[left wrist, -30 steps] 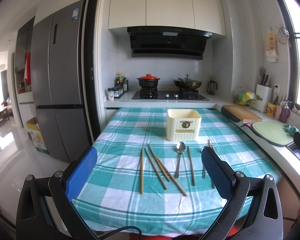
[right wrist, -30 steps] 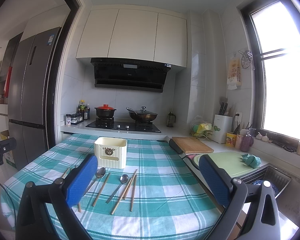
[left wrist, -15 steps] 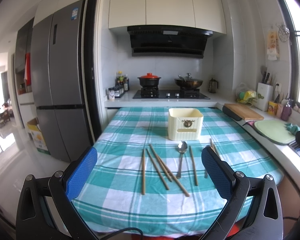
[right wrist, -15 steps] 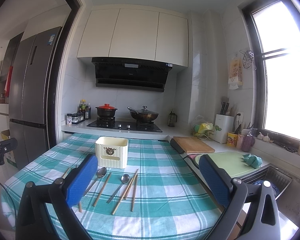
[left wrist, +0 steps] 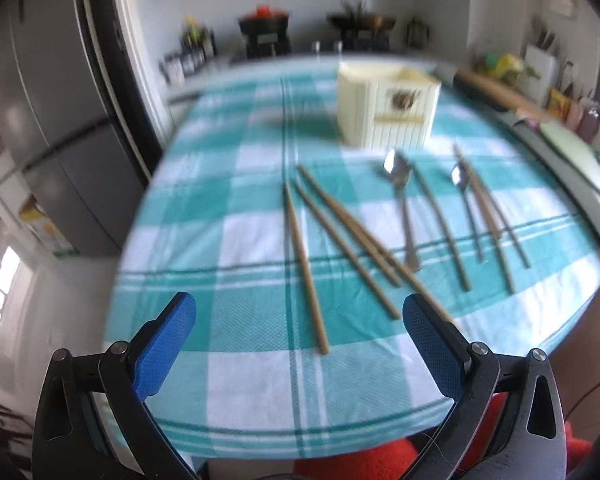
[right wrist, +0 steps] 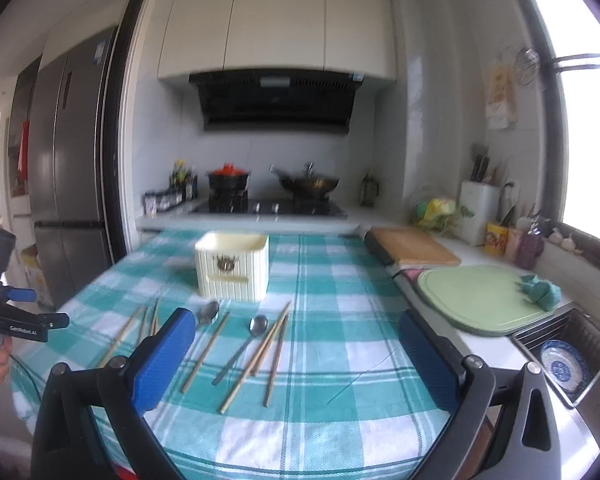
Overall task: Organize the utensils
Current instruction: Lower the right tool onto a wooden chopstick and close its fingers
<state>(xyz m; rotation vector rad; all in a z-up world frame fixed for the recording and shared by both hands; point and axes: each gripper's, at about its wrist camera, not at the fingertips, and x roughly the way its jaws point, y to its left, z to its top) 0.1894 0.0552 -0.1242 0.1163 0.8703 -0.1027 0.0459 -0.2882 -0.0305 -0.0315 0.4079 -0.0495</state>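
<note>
We see home kitchen: gas hob (right wrist: 268, 207) with red-lidded pot (right wrist: 229, 178) and wok (right wrist: 309, 184), range hood (right wrist: 275, 100), white wall cabinets (right wrist: 278, 26), steel fridge (right wrist: 70, 168), sink (right wrist: 565, 354), checked-cloth tabletop (right wrist: 340, 320)

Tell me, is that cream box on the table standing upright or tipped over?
Upright. The cream box rests flat on the checked tablecloth with its open top facing up. Whether anything is inside, I cannot tell.

Desk (left wrist: 236, 380): woven cloth cover, teal-white check, matt, fine textured weave.
Chopsticks (left wrist: 305, 268): wood-look, tan, matt.
Spoons (left wrist: 396, 168): metal, polished, bowls glinting.
Utensil holder (left wrist: 388, 114): cream plastic, ribbed walls, dull sheen.
Left hand-held gripper (left wrist: 296, 344): black plastic arms, metal screws, blue textured pads (left wrist: 162, 350).
Cutting board (right wrist: 414, 246): wood, matt.
</note>
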